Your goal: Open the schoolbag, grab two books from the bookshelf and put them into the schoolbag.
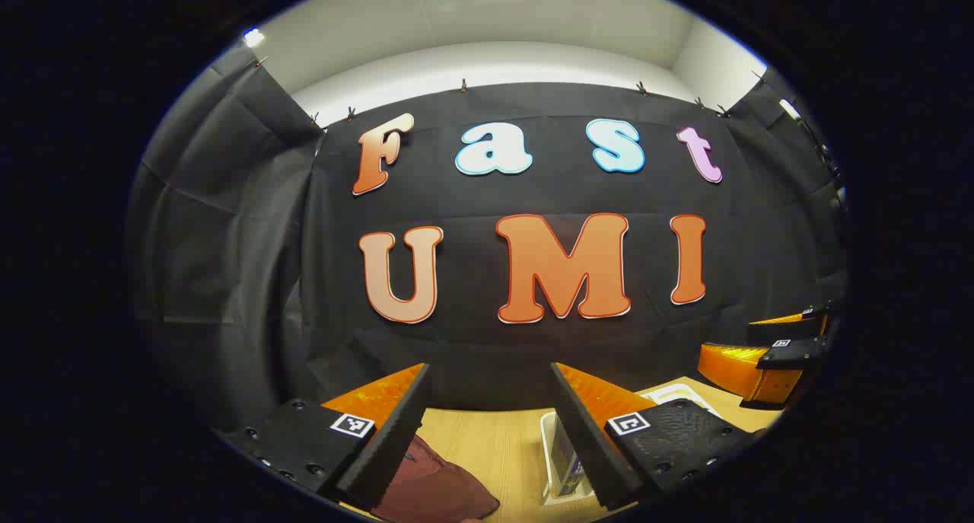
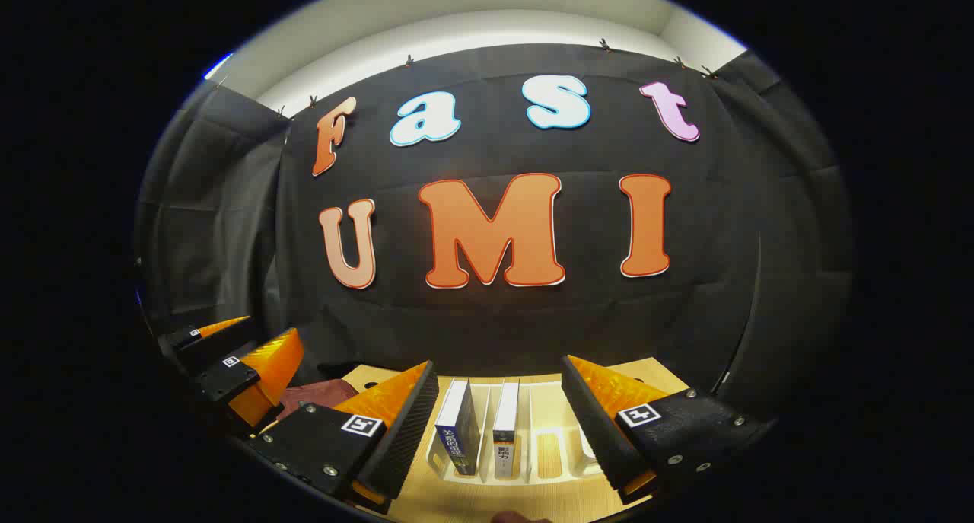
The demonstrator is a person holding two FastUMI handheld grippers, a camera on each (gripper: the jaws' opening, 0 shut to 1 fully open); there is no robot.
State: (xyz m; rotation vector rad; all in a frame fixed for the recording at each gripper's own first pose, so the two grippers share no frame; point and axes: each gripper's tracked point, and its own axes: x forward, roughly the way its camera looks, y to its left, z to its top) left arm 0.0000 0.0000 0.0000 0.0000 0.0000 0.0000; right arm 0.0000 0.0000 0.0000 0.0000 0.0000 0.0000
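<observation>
Both of my claws hang wide and hold nothing. Through the left gripper view, my left claw [image 1: 491, 424] hovers above the desk [image 1: 494, 451], its fingers spread with bare wood between them; the dark red schoolbag [image 1: 437, 489] lies slumped just under the left finger, and the white bookshelf [image 1: 549, 462] with a book standing in it sits against the right finger's inner side. My right claw [image 1: 784, 355] shows far off at the right edge. Through the right gripper view, my right claw [image 2: 498, 412] frames the white rack, where two books [image 2: 460, 428] stand upright in neighbouring slots, spines toward me, with free slots to their right. My left claw [image 2: 228, 359] hangs at the left, above the schoolbag [image 2: 316, 393].
</observation>
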